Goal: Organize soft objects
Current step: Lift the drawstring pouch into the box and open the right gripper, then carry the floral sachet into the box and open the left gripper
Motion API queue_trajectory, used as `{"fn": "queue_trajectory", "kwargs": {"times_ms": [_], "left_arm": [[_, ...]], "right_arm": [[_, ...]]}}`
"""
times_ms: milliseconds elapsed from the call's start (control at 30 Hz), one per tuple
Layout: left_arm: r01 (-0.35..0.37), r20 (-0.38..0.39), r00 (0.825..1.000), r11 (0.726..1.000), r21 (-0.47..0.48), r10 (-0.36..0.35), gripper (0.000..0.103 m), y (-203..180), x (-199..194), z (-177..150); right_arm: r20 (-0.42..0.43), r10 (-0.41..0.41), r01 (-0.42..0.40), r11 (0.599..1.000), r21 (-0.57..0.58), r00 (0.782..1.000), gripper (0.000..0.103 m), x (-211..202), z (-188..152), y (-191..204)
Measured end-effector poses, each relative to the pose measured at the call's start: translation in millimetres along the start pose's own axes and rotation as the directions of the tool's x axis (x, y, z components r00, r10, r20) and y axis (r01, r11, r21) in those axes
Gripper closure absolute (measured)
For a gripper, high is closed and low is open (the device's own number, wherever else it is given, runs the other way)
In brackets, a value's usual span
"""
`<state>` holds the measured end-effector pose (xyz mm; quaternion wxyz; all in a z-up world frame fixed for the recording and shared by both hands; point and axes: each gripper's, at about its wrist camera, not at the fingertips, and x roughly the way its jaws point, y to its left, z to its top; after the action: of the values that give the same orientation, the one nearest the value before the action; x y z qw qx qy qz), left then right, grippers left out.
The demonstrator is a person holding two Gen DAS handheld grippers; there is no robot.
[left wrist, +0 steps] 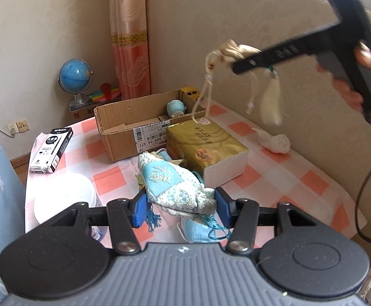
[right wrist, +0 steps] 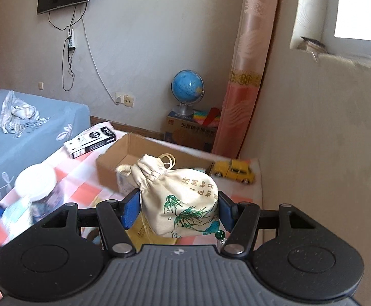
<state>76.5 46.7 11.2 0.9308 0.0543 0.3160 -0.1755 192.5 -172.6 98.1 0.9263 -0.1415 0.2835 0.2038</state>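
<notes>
Above the checked table [left wrist: 274,176], the left gripper [left wrist: 181,204] clamps a blue sachet [left wrist: 175,186], the raised right gripper [right wrist: 179,210] a cream pouch [right wrist: 182,204].

Cardboard box [left wrist: 134,125] open at top, its inside mostly bare; small blue plush [left wrist: 176,107] in far corner. Yellow toy car [right wrist: 232,171] parked just beyond the box's far end, by the wall. Tissue pack [left wrist: 205,148] sits against the box's near right side, blocking low approach there. White-lidded jar [right wrist: 38,182] and black-and-white carton [left wrist: 51,150] crowd the left. Checked tablecloth [left wrist: 274,173] bare along right strip, except a white cloth bundle [left wrist: 274,142]
</notes>
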Motion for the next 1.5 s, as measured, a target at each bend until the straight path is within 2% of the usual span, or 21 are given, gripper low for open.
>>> {"fn": "queue_trajectory", "kwargs": {"times_ms": [233,400,667,767,867,1033,1100,1333,1400,1500], "left_arm": [[0.0,0.01,1.0,0.999,-0.044,0.001,0.05,10,3,0],[-0.008,0.008,1.0,0.998,-0.066,0.008,0.05,17,7,0],[-0.04,-0.011,0.999,0.995,-0.088,0.039,0.05,29,15,2],[-0.05,-0.018,0.999,0.995,-0.092,0.048,0.05,31,17,3],[-0.051,-0.021,0.999,0.994,-0.092,0.049,0.05,31,18,4],[-0.042,-0.024,0.999,0.995,-0.09,0.04,0.05,30,23,5],[-0.038,-0.025,0.999,0.995,-0.089,0.036,0.05,29,24,5],[-0.026,-0.025,0.999,0.997,-0.075,0.024,0.05,26,24,7],[-0.022,-0.026,0.999,0.997,-0.076,0.02,0.05,26,24,9],[-0.018,-0.029,0.999,0.997,-0.076,0.016,0.05,25,25,11]], "right_arm": [[0.005,0.024,-0.024,0.999,-0.023,1.0,0.037,33,48,-6],[0.005,0.08,-0.08,0.996,-0.04,0.997,0.037,64,82,0],[-0.034,0.178,-0.18,0.982,-0.053,0.983,0.037,129,106,21],[-0.053,0.214,-0.216,0.976,-0.036,0.975,0.037,153,107,25],[-0.088,0.217,-0.221,0.975,-0.038,0.972,0.037,174,100,29],[-0.162,0.198,-0.207,0.977,-0.045,0.967,0.034,206,80,28],[-0.182,0.161,-0.174,0.983,-0.06,0.97,0.03,211,71,28],[-0.161,0.148,-0.154,0.988,-0.028,0.976,0.004,191,60,17],[-0.145,0.141,-0.145,0.989,-0.017,0.979,0.0,180,57,16],[-0.137,0.135,-0.136,0.991,0.001,0.981,0.0,163,48,16]]}}
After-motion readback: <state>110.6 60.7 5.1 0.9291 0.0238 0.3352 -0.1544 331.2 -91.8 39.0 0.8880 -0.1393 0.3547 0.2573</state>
